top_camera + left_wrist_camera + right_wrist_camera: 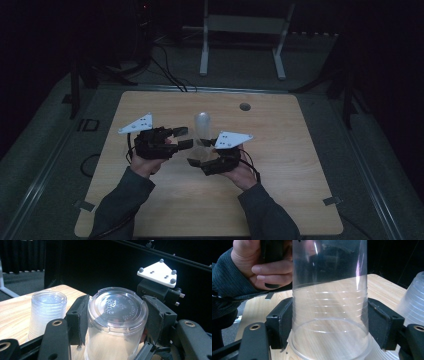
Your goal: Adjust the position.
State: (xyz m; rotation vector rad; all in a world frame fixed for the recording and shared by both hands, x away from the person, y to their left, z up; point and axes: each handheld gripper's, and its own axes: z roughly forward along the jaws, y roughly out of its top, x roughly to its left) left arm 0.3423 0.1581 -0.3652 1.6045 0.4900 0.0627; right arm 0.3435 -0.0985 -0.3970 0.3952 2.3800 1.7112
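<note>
**High view: clear cup held upside down between two sets of tongs**

High view shows the wooden counter [280, 200] with both forearms coming in from the near edge, and the work sits at its middle. A stack of clear plastic cups [202, 124], upside down, stands just beyond the two hands.

Next in size is the single clear plastic cup [329, 305], also inverted, its rim resting on the counter between the hands. The right tongs [329, 327] are pressed in on its lower wall from both sides, one pad against each flank, so they pinch the cup near the rim. In the left gripper view the same cup's embossed base [117, 306] faces the camera, and the left tongs [117, 340] stand spread, one jaw to each side of the upper part; I cannot tell whether they touch it.

My reading is that the step in hand is steadying one cup taken apart from the stack, with the left tongs lining up to take hold. The next move calls for a gentle squeeze: the thin wall will buckle easily, and the cup should stay clear of the stack just beside it.
</note>
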